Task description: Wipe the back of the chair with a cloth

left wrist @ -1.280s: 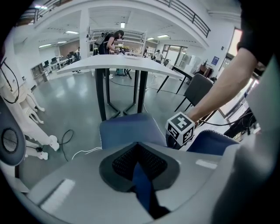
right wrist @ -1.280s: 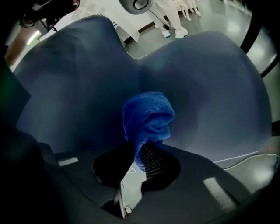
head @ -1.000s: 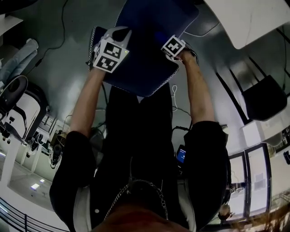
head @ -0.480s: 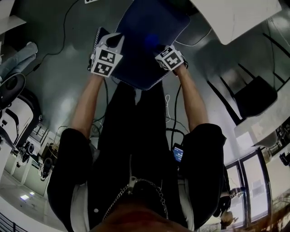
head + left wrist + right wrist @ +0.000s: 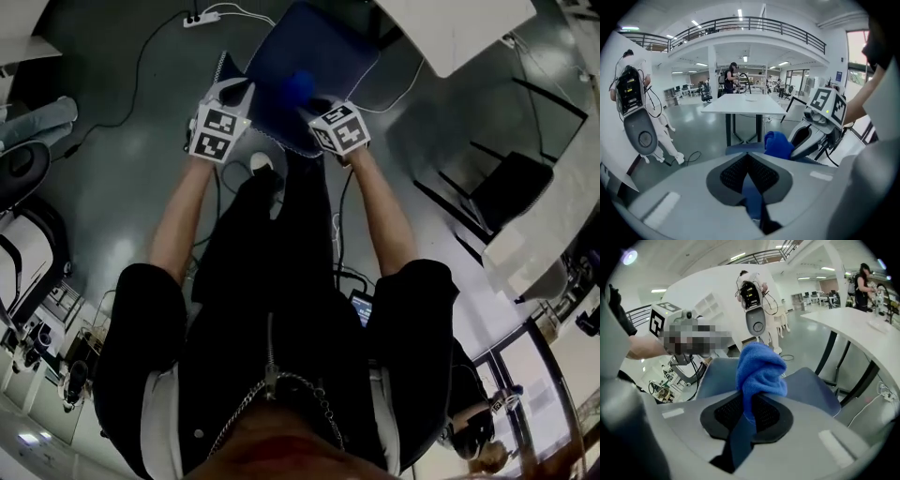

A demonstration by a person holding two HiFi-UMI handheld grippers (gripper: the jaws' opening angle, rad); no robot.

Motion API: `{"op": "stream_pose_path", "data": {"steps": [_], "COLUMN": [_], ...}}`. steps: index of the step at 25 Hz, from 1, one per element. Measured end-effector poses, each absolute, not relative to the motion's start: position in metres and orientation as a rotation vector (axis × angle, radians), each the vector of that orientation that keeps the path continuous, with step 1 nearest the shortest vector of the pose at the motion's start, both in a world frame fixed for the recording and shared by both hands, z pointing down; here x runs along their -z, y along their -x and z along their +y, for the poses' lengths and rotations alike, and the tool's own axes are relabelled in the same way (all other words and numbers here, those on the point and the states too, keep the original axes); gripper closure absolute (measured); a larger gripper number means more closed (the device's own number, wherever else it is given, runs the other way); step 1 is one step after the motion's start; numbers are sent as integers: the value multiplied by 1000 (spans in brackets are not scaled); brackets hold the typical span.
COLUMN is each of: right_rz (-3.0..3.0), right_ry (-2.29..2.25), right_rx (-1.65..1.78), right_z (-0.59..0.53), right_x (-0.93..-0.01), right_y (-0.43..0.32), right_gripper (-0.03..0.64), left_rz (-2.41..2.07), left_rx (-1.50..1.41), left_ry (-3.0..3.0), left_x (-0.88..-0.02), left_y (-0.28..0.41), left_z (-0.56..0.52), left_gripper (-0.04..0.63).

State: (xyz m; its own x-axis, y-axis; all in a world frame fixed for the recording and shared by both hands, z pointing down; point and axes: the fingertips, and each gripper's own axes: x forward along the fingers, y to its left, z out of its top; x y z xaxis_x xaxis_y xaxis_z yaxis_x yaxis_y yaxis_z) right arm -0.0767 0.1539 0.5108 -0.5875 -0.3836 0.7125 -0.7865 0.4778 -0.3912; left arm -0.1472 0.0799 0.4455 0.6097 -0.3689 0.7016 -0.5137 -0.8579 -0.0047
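Note:
The chair (image 5: 314,56) has a dark blue padded back that lies below me in the head view. My left gripper (image 5: 236,101) is at its left edge, shut, with a thin strip of the blue chair edge (image 5: 752,187) pinched between the pads. My right gripper (image 5: 317,120) is at the near edge, shut on a bright blue cloth (image 5: 759,371) that bunches up above the jaws and rests against the chair back (image 5: 815,390). The cloth (image 5: 778,144) and the right gripper (image 5: 806,140) also show in the left gripper view, just right of the chair's edge.
A white table (image 5: 469,28) stands beyond the chair at the upper right. A power strip (image 5: 202,19) and cables lie on the grey floor. A black chair (image 5: 511,187) is at the right. A white robot (image 5: 640,126) stands at the left.
The right gripper with the cloth has slid left along the chair's near edge, closer to the left gripper. Both grippers and the chair sit farther from my head now.

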Motion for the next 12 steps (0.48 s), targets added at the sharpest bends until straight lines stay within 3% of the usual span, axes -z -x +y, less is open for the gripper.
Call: {"op": "stream_pose_path", "data": {"steps": [12], "right_rz": [-2238], "right_ry": [-1425], "right_rx": [-764], "right_z": [193], "right_x": [-350], "right_y": [117], "right_gripper": [561], "left_rz": [-802], "left_rx": [-755], "left_ry": [-2752], "left_x": [-342], "left_y": [195], "left_z": [135], "left_gripper": [586]}}
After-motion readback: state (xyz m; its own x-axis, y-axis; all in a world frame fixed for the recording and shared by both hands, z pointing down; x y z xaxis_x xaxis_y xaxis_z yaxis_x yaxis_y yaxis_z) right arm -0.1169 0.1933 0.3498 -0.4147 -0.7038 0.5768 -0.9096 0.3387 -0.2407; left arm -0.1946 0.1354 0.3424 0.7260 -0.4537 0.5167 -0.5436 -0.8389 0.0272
